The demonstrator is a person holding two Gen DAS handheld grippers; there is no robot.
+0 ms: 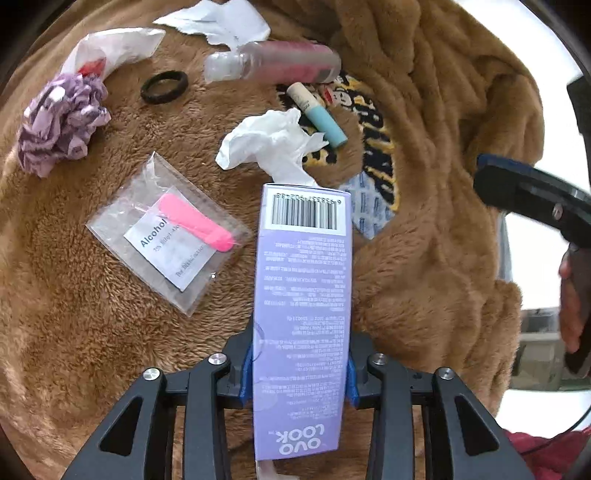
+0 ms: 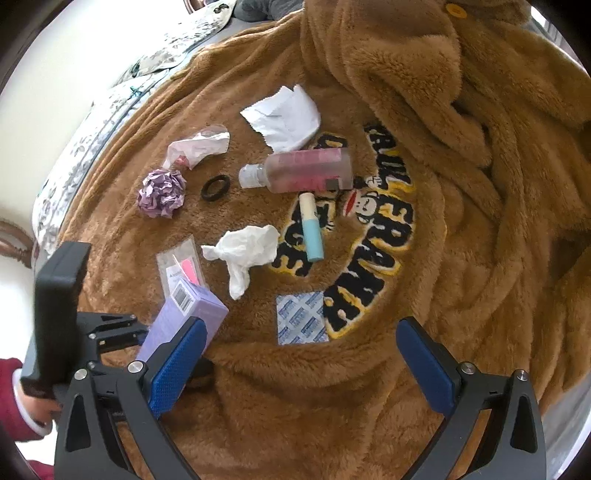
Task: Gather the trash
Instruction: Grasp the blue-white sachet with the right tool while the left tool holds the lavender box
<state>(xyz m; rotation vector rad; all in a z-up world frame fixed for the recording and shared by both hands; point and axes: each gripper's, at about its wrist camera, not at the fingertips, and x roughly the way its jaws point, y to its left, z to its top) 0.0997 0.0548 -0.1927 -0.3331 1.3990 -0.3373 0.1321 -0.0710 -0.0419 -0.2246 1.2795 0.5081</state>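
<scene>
My left gripper (image 1: 300, 363) is shut on a tall purple carton (image 1: 303, 314) and holds it above a brown fleece blanket (image 1: 74, 314); the carton also shows in the right wrist view (image 2: 184, 317). Beyond it lie a crumpled white tissue (image 1: 269, 144), a clear packet with an alcohol pad and pink strip (image 1: 173, 229), a crumpled purple wrapper (image 1: 62, 122) and torn white paper (image 1: 221, 22). My right gripper (image 2: 301, 360) is open and empty, above a blue-and-white sachet (image 2: 301, 317).
A clear bottle with pink liquid (image 2: 303, 173), a cream-and-blue tube (image 2: 312, 230), a black ring (image 2: 215, 188) and a crumpled clear wrapper (image 2: 199, 147) lie on the blanket. The blanket bunches into thick folds (image 2: 480, 166) on the right. A floral sheet (image 2: 92, 129) edges the left.
</scene>
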